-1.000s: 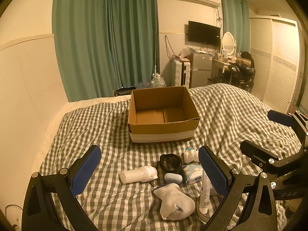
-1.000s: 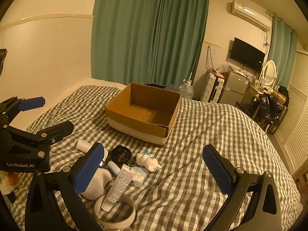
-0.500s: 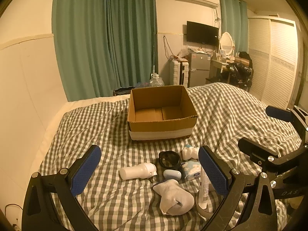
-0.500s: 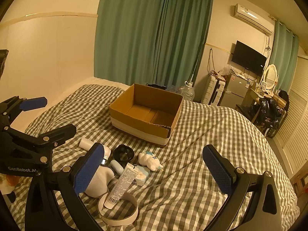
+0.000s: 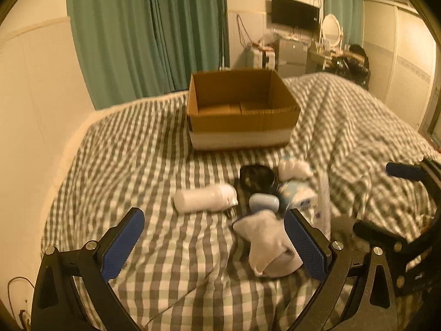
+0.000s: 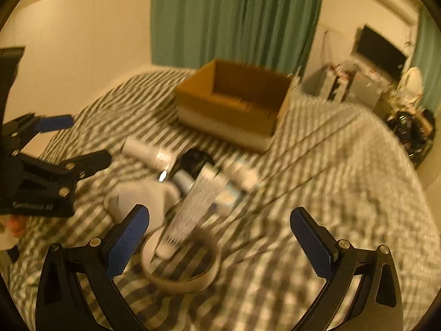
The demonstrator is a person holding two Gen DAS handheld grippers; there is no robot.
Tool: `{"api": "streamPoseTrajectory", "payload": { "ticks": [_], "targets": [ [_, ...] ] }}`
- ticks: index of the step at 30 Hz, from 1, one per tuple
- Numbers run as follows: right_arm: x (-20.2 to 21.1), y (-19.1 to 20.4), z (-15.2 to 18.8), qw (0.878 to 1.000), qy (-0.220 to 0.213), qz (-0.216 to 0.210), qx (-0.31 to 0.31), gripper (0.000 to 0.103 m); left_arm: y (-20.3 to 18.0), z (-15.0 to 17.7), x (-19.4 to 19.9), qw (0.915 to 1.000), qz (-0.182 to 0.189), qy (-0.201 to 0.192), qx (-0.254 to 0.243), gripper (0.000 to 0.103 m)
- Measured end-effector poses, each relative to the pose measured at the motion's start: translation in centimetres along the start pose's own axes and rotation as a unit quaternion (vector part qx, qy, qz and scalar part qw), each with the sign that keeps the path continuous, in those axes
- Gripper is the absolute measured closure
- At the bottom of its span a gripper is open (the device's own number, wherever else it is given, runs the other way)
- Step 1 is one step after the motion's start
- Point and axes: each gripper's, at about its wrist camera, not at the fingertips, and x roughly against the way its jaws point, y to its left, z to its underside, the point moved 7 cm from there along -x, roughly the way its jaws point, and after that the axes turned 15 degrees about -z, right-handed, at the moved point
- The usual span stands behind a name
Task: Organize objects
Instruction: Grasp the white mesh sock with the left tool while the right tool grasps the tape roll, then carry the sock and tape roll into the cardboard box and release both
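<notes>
While both grippers hover with their jaws spread wide and nothing between them, a small cluster of items lies on the checked bedspread (image 5: 137,165) in front of an open cardboard box (image 5: 239,110).

In the left wrist view, going left to right, the left gripper (image 5: 215,244) frames a white bottle (image 5: 204,200) lying on its side, then a white sock (image 5: 266,244) nearest the camera, partly behind the gripper's right finger. Just past the sock sit a small pale blue case (image 5: 263,202), a black ring-shaped object (image 5: 256,177), a white figure-like object (image 5: 293,168) and a white packet with blue print (image 5: 299,197). The box stands beyond them all, apart from the cluster, and its floor looks bare. At the far right edge the right gripper (image 5: 386,198) shows from the side.

The right wrist view is heavily blurred. It shows what the other hides: a white tube (image 6: 193,209) lying with its lower end resting on a roll of tape (image 6: 180,264), both between the fingers of the right gripper (image 6: 220,245) and toward the left one. From the left wrist the tube is only a thin strip and the roll cannot be made out. The left gripper (image 6: 63,140) shows at the left edge here.
</notes>
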Motion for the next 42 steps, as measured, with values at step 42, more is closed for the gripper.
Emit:
{"api": "streamPoseTrajectory", "payload": {
  "ticks": [42],
  "targets": [
    [-0.7, -4.5, 2.0, 0.998, 0.010, -0.024, -0.051, 0.023, -8.3, 3.7, -4.7, 0.9897, 0.090, 0.097, -0.054, 0.037]
  ]
}}
